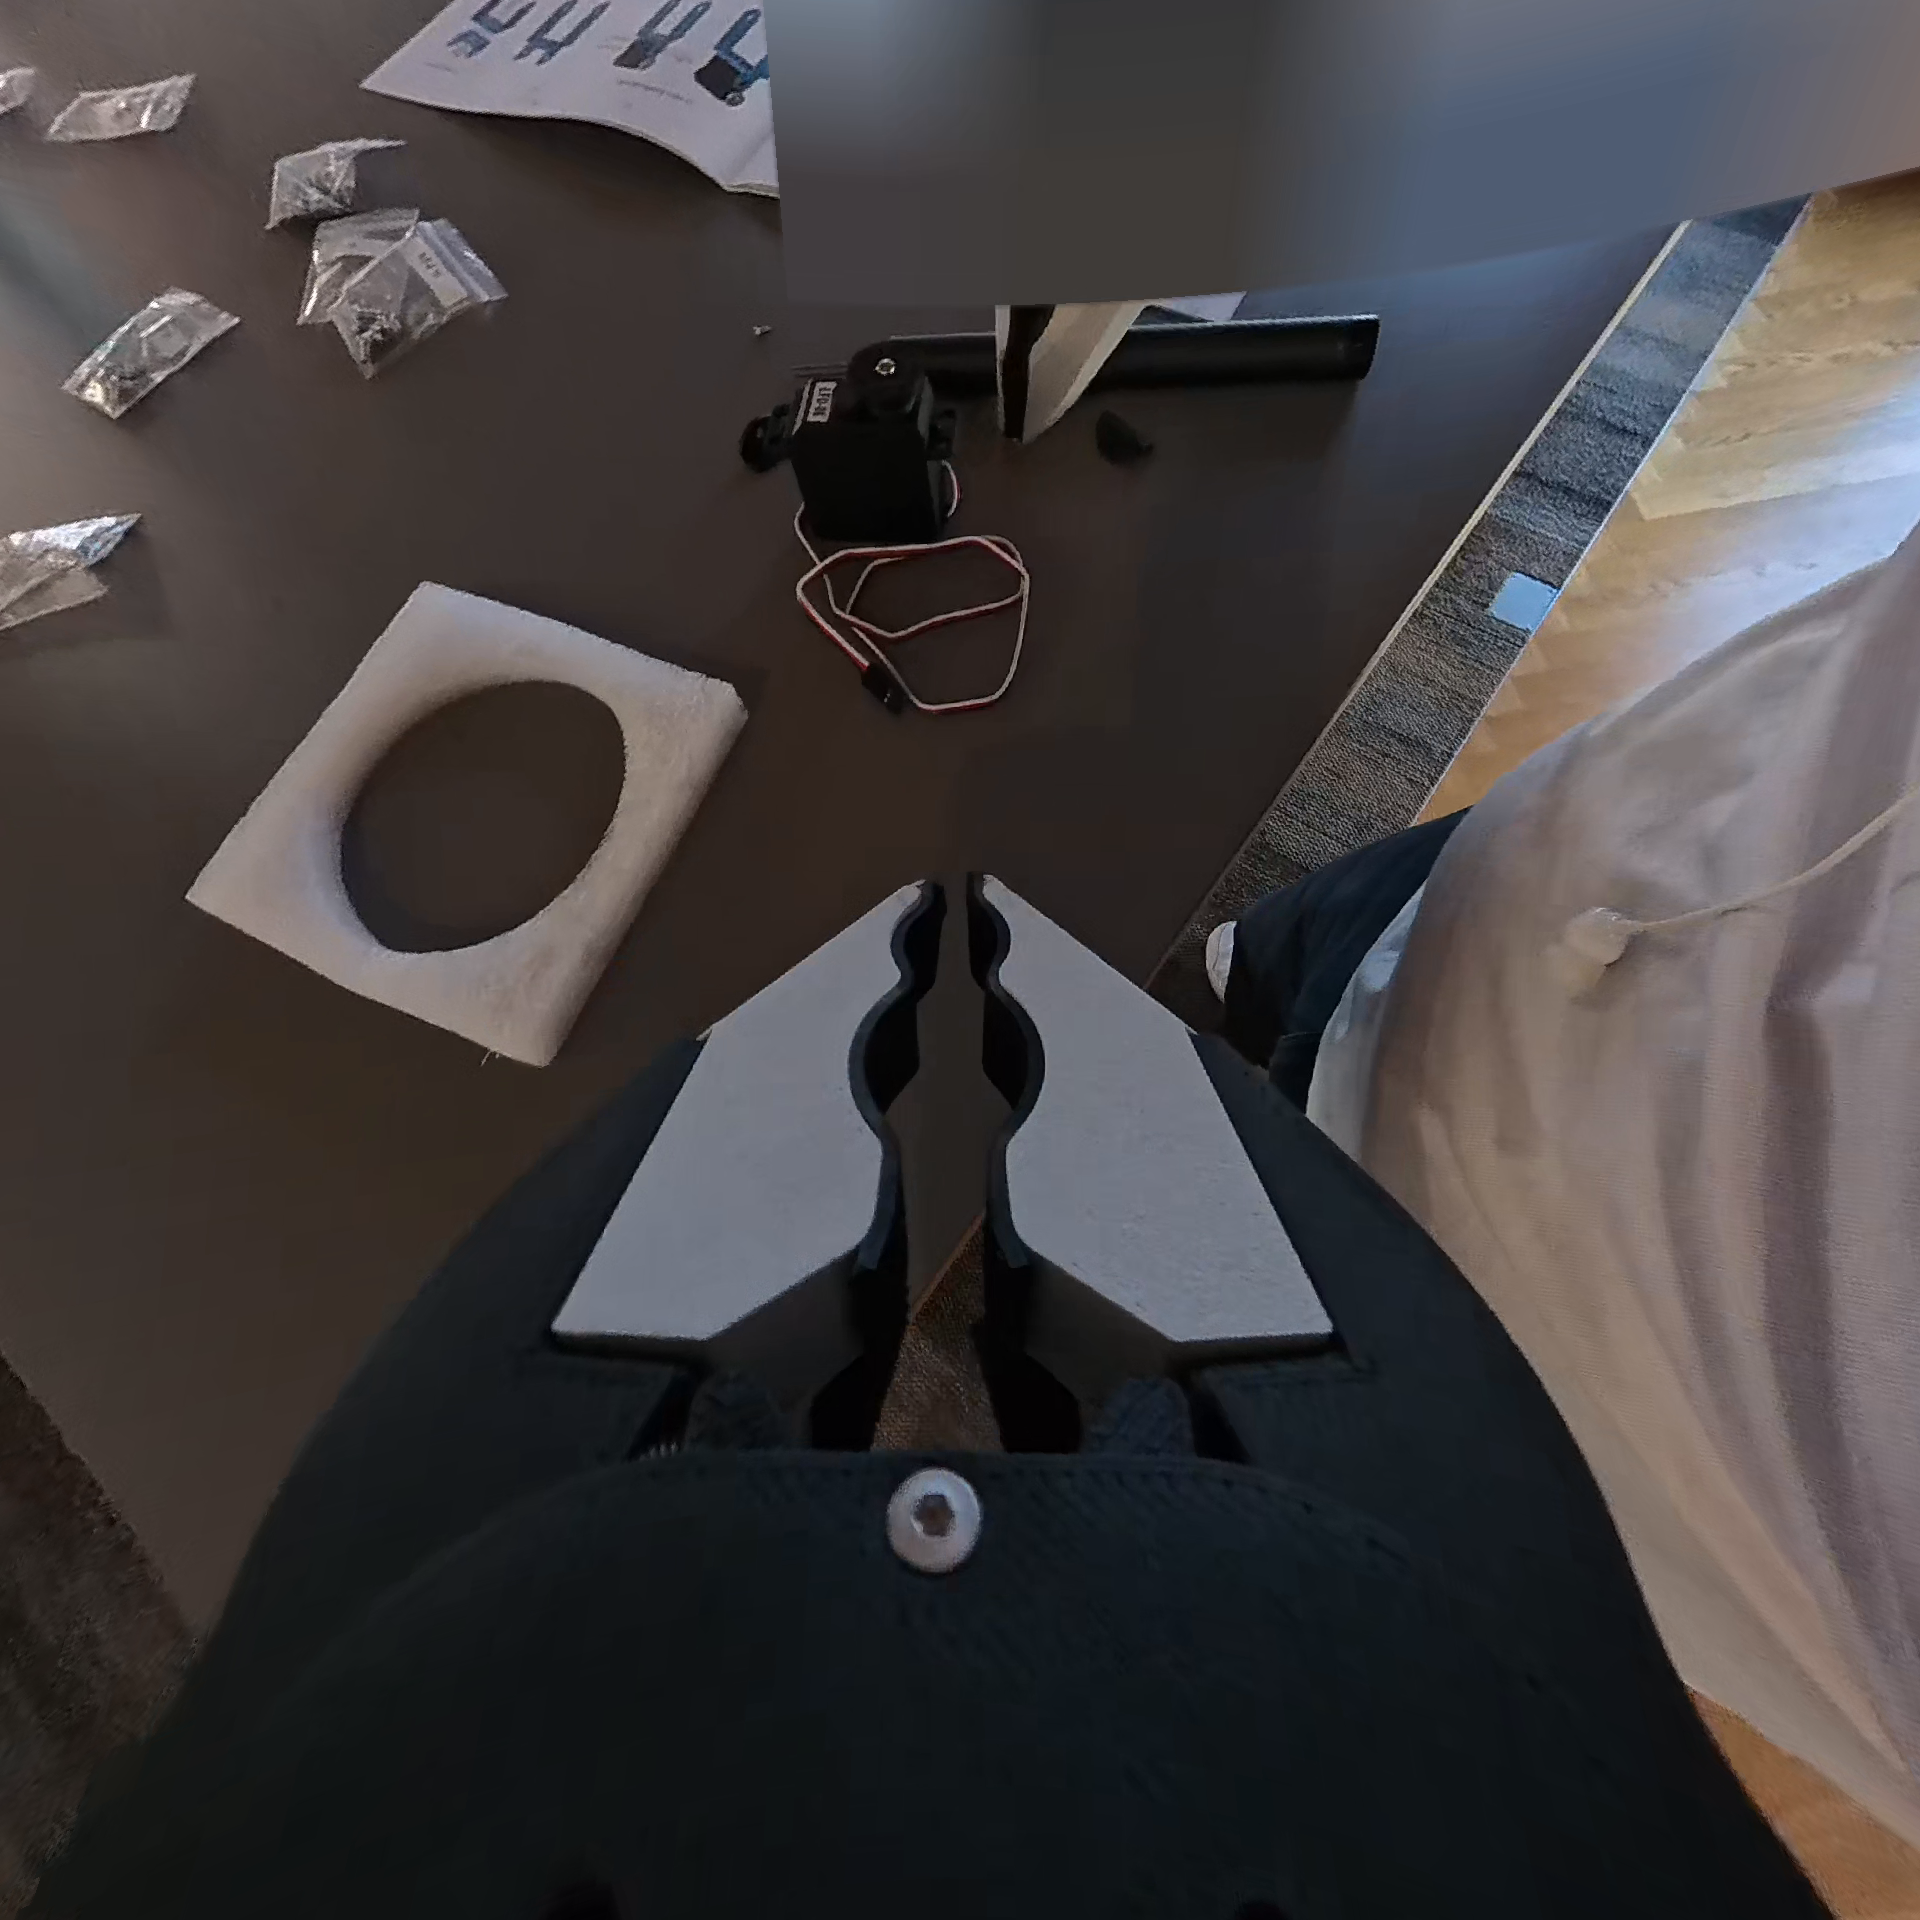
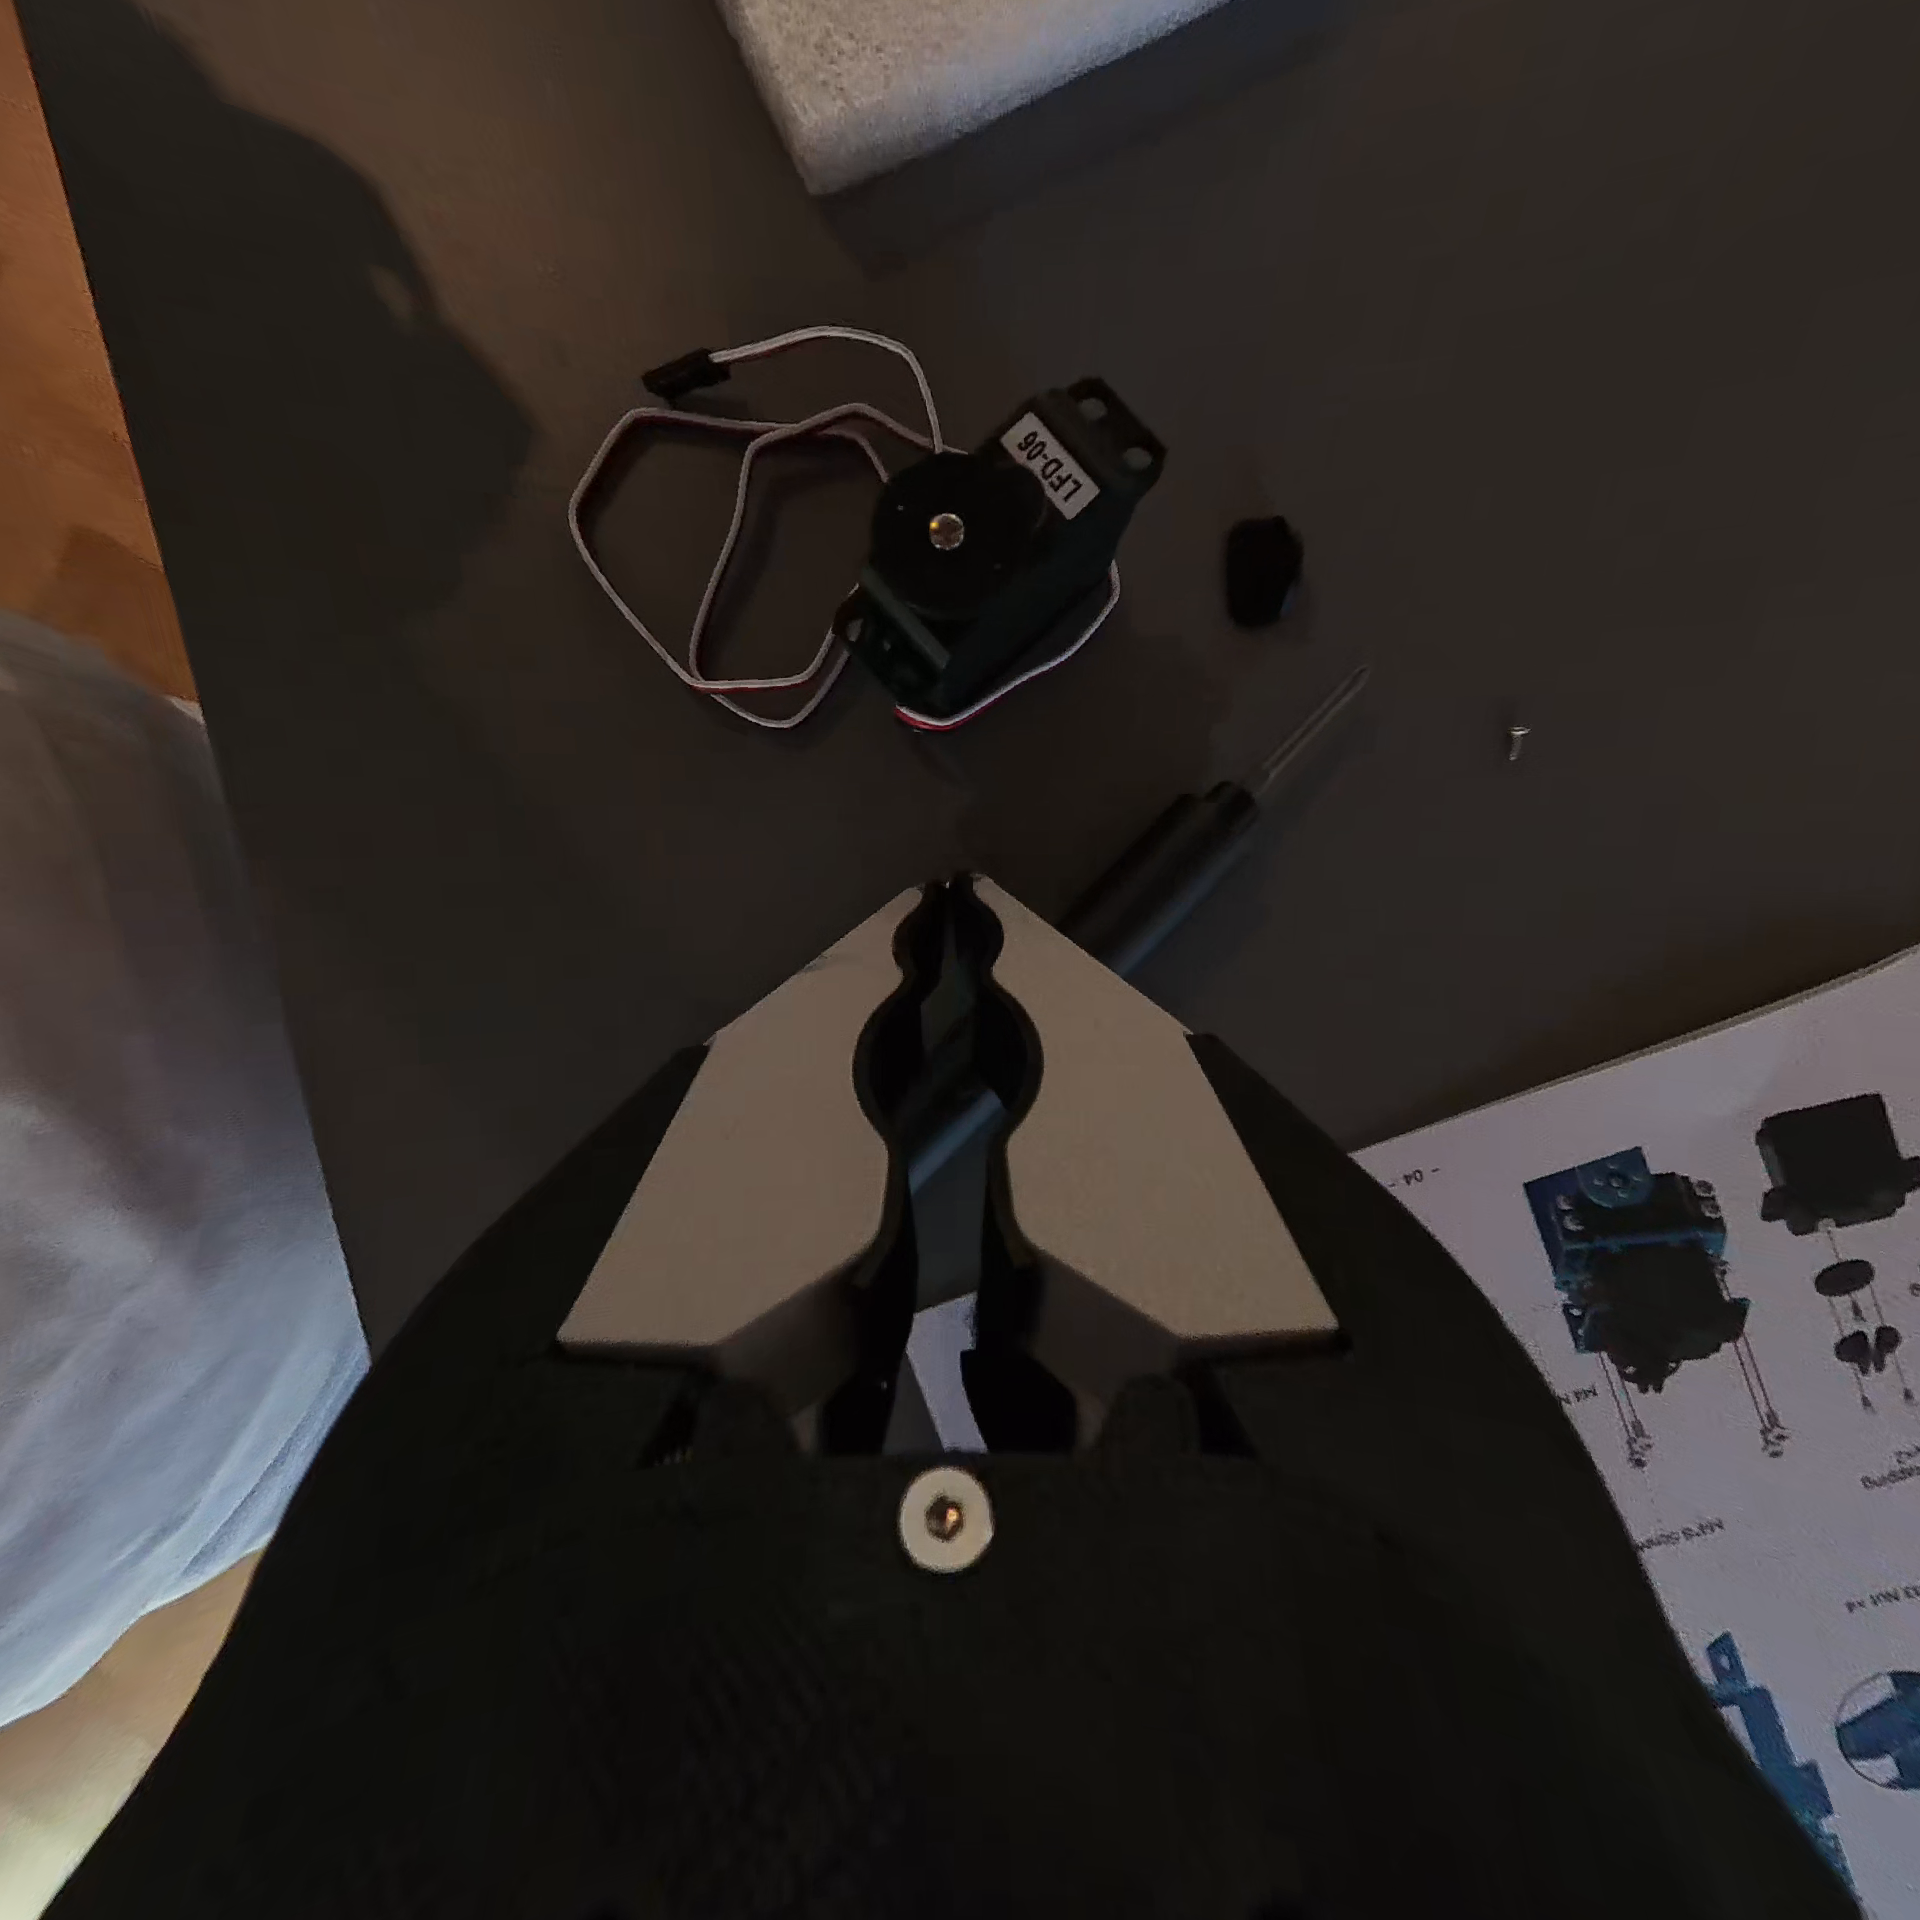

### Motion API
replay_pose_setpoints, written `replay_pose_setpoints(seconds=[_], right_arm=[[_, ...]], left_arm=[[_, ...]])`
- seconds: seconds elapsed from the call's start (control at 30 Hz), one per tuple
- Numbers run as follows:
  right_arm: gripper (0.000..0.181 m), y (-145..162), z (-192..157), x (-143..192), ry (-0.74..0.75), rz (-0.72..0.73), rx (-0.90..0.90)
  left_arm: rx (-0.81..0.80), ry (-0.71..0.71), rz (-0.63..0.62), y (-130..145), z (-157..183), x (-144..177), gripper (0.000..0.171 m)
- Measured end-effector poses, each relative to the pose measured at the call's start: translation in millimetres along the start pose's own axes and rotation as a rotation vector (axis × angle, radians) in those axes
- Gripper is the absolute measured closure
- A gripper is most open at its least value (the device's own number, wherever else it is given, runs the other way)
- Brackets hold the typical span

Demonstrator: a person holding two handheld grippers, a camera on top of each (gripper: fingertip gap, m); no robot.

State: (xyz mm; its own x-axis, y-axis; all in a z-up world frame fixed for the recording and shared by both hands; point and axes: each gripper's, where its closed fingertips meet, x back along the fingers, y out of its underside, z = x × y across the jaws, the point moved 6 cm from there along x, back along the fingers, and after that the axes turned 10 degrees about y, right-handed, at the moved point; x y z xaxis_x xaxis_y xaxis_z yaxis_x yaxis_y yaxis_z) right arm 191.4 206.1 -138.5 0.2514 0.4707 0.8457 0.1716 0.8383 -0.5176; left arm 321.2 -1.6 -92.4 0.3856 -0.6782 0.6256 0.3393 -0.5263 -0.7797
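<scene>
- The right gripper point(image 2: 953, 888) has its tips nearly touching, pinched round a black screwdriver point(image 2: 1195, 847) whose shaft points to 1 o'clock.
- The servo point(image 2: 977, 561) stands at 12 o'clock, above a dark table point(image 2: 1558, 416).
- The left gripper point(image 1: 956, 894), a narrow slit apart, holds nothing (only its view shows the foam square point(image 1: 468, 821) at 10 o'clock).

The right gripper point(image 2: 954, 885) clamps a black screwdriver point(image 2: 1195, 831) above the dark table point(image 2: 1558, 416). A black servo motor point(image 2: 987, 551) with looped wire point(image 2: 675, 499) lies just ahead.
</scene>
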Motion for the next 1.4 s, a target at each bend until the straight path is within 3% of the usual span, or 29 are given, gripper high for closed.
replay_pose_setpoints(seconds=[0.33,0.47,0.57,0.7,0.83,1.03,1.1,1.23,1.4], right_arm=[[0.172,3.2,9.1,39.1,-0.054,0.151,-0.110],[0.170,15.8,16.0,62.7,-0.029,0.332,-0.179],[0.168,31.2,29.6,78.9,0.070,0.512,-0.184],[0.155,43.9,39.6,84.9,0.118,0.664,-0.129],[0.153,17.5,27.4,67.6,0.007,0.766,-0.174],[0.151,-16.9,-4.4,57.2,0.067,0.815,-0.264],[0.150,-22.6,-15.3,55.1,0.137,0.813,-0.275],[0.146,-28.8,-28.3,48.6,0.442,0.791,-0.279],[0.142,-40.6,-44.5,24.2,0.740,0.675,-0.353]], left_arm=[[0.016,-0.030,0.009,-5.0,-4.4,-2.1,0.169],[0.025,-0.047,0.021,-10.5,-8.6,-10.2,0.168],[0.047,-0.047,0.049,-17.5,-12.6,-22.8,0.166],[0.060,-0.048,0.104,-32.8,-18.3,-50.7,0.150],[0.082,-0.065,0.063,-38.4,-28.2,-73.7,0.141],[-0.037,-0.088,0.025,-42.3,-47.3,-71.0,0.141],[-0.074,-0.060,0.050,-42.6,-54.9,-61.4,0.141],[-0.170,0.007,0.148,-42.7,-84.5,-38.2,0.136],[-0.158,0.233,0.245,-43.3,-132.8,-39.8,0.122]])
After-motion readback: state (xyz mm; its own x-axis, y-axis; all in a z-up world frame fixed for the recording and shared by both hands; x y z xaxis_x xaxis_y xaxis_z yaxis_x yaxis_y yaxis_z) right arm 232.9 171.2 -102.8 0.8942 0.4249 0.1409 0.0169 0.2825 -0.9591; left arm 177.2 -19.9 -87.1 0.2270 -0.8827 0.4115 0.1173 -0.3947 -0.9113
